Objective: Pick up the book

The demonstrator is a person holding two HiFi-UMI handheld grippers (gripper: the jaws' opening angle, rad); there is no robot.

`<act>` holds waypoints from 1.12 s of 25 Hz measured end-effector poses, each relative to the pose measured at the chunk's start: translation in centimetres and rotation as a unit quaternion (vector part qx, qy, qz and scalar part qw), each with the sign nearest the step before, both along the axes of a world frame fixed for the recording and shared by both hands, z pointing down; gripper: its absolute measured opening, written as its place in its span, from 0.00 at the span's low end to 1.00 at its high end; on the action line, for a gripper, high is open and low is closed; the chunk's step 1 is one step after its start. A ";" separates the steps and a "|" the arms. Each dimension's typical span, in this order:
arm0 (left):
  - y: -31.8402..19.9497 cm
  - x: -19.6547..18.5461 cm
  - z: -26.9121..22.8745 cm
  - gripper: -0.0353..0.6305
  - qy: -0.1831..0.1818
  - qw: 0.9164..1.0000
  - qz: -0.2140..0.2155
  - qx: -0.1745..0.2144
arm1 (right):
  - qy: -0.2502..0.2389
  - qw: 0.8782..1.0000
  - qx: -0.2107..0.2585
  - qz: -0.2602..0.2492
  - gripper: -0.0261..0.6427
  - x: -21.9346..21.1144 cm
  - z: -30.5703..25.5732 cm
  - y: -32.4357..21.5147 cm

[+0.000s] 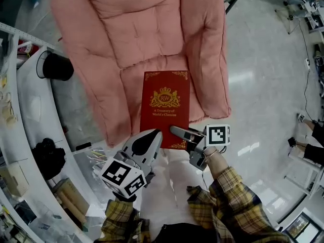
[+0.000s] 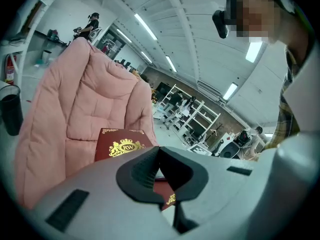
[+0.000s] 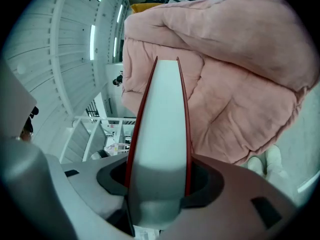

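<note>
Red hardcover book with gold crest held over pink quilted cushion. Right gripper at its lower right corner, jaws clamped across page block. Left gripper at its lower left corner, jaw tips together, hold on cover unclear. Both plaid-sleeved forearms tucked near torso.

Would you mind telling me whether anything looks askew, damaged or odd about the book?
Nothing stands out. The red book is closed and looks undamaged, and the right gripper has its fingers either side of its page block. The pink cushion behind looks tidy.
</note>
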State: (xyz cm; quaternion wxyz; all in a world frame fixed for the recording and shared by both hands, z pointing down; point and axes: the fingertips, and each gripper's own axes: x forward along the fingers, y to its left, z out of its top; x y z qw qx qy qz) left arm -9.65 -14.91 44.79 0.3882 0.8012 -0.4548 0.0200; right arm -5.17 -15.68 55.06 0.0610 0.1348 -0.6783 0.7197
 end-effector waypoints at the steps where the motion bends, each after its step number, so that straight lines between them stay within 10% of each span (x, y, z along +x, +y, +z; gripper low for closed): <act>1: -0.2 0.2 -0.9 0.06 0.000 1.000 0.001 0.004 | -0.009 1.000 0.007 -0.001 0.43 0.0 -1.3 -0.3; 28: 1.4 0.2 -21.4 0.06 -0.024 0.993 -0.015 0.116 | -0.067 0.986 0.145 -0.043 0.43 1.0 -24.8 3.0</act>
